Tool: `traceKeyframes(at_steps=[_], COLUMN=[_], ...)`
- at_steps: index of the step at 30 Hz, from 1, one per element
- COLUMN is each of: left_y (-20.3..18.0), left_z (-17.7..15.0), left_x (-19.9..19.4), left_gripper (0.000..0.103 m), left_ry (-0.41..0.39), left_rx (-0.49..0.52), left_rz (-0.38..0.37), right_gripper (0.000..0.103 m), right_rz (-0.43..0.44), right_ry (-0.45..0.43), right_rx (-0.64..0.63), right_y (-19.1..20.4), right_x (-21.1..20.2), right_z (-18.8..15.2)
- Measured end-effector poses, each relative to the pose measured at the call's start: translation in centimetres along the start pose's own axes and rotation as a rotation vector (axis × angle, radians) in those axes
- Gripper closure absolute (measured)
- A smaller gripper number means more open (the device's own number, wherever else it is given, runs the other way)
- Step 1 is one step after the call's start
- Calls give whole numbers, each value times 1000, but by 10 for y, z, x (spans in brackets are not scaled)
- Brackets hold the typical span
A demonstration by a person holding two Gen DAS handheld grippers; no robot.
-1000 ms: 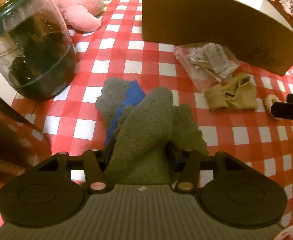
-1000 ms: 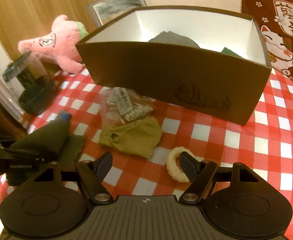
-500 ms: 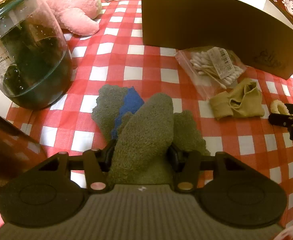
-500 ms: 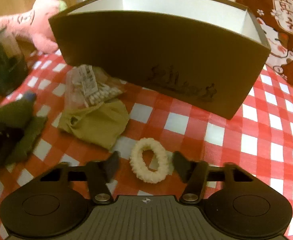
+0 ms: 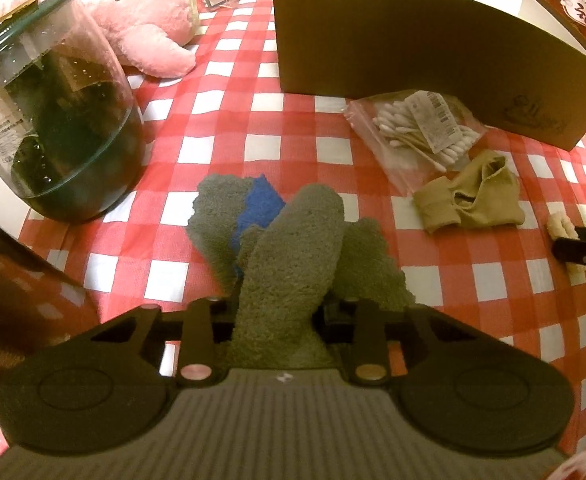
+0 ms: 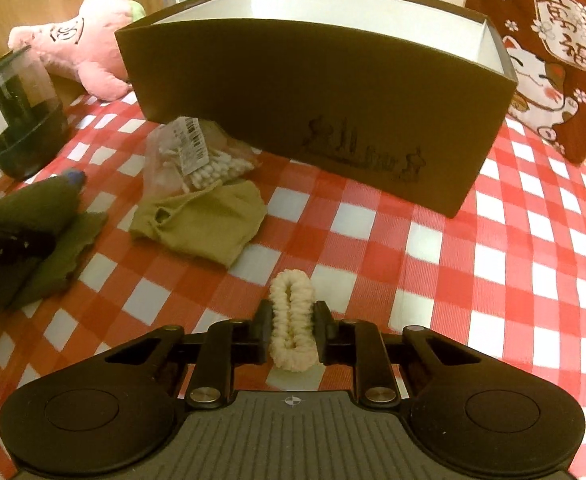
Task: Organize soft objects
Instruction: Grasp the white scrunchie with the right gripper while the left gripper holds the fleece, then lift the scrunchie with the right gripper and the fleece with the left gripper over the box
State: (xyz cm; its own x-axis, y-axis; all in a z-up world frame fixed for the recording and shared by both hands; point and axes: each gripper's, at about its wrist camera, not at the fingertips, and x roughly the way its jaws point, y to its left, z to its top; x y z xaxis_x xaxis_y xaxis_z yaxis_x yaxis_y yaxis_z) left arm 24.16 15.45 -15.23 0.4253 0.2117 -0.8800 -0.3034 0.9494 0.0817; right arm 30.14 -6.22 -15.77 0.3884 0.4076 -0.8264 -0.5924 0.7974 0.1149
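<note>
Now | left tongs [image 5: 279, 312] pinch fuzzy olive sock [image 5: 293, 264] | right tongs [image 6: 293, 332] squeeze cream, seemingly knitted scrunchie [image 6: 293, 320] flat.

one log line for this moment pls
left gripper: shut on green sock | right gripper: shut on cream scrunchie | brown box: behind

at upper right of the right wrist view, a dark red cloth [image 6: 541, 60] with a beckoning cat bears the characters 萬福; other labels are too small to read.

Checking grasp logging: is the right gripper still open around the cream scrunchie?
No: the right gripper has its fingers pressed against both sides of the cream fuzzy scrunchie, squeezing it flat.
</note>
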Motion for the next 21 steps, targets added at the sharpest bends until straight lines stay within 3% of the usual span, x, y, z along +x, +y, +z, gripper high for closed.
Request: traceKeyframes(at_steps=[9,21], left_y=[2,4], left_z=[-8,-25], left_x=[-7,-42], left_gripper=[81,86], left_ry=[-1,-35], left_rx=[-6,-16], left_rz=[-11,-46], right_gripper=[81,81], right_rz=[28,47], right_ry=[16,-34], right_rx=[51,88], right_y=[-2,-2], right_x=[-13,-46], right_z=[-10,-13])
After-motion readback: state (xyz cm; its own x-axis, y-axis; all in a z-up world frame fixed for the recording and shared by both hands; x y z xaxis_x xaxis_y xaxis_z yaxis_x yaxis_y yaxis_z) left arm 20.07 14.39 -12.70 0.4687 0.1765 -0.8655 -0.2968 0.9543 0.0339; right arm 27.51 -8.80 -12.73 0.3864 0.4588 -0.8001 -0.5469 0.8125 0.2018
